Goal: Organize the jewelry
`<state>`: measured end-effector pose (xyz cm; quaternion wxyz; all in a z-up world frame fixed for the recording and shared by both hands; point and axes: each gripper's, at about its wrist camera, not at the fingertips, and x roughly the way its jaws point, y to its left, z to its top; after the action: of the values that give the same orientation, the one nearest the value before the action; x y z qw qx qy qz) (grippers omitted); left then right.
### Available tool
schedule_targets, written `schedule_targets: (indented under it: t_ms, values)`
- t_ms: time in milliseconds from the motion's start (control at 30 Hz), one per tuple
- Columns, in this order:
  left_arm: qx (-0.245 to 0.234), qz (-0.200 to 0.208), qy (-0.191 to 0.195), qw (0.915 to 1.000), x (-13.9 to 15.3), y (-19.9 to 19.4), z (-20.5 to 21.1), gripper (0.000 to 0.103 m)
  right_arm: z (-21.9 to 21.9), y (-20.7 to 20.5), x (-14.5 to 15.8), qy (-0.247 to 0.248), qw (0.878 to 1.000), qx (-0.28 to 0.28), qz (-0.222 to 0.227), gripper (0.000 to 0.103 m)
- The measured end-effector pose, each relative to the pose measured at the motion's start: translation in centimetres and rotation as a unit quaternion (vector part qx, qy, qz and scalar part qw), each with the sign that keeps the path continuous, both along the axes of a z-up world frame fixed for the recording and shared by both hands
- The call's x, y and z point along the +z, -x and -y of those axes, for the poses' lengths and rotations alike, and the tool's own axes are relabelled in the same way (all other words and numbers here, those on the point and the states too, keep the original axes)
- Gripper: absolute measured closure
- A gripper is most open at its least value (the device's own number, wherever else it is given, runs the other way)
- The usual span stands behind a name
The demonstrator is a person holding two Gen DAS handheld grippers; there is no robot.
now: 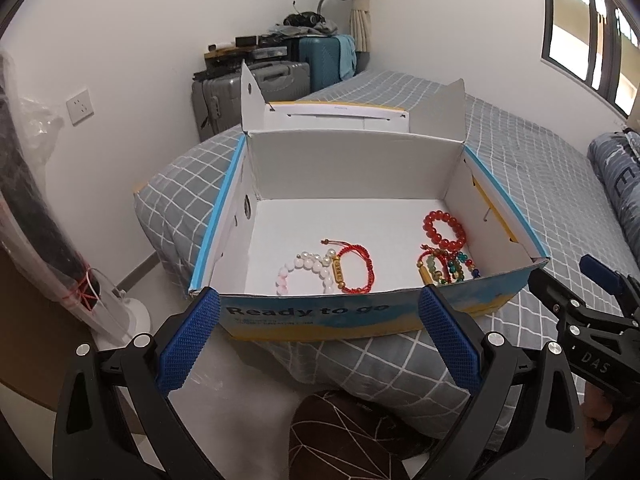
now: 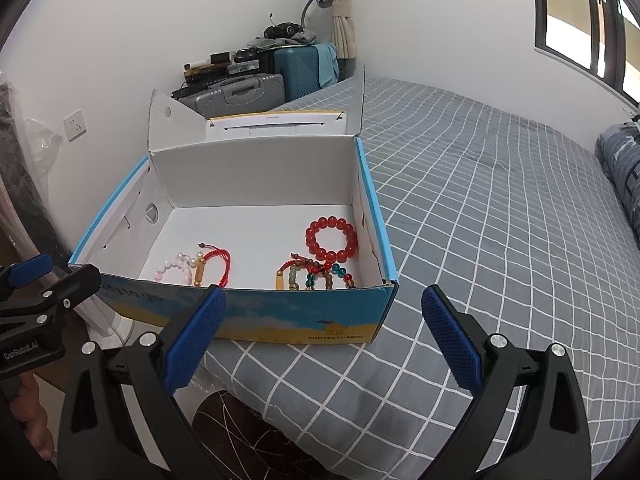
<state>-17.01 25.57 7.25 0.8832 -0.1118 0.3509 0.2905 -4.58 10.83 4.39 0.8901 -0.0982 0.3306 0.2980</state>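
Observation:
An open cardboard box (image 1: 348,178) (image 2: 256,168) with blue edges sits on the bed corner. Inside lie a red bead bracelet (image 1: 445,229) (image 2: 331,239), a pink and white bead bracelet (image 1: 306,271) (image 2: 174,267), a red cord bracelet with a gold tube (image 1: 355,269) (image 2: 214,264) and a tangle of multicoloured bead bracelets (image 1: 448,268) (image 2: 316,276). My left gripper (image 1: 318,336) is open and empty just before the box's front wall. My right gripper (image 2: 322,340) is open and empty before the box's front right corner. Each gripper shows at the edge of the other's view.
The bed (image 2: 500,208) has a grey checked cover, with a rolled blue quilt (image 2: 620,176) at the far right. Suitcases (image 1: 256,92) piled with clutter stand by the wall behind the box. A wrapped fan (image 1: 92,296) stands on the floor at left. A patterned dark cushion (image 1: 340,432) lies below the grippers.

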Motion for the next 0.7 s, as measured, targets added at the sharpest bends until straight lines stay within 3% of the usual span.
schedule_targets:
  t_ms: [700]
  values:
    - [0.003, 0.007, -0.001, 1.0, -0.14, -0.53, -0.01, 0.006, 0.02, -0.07, -0.02, 0.003, 1.0, -0.002, 0.001, 0.009]
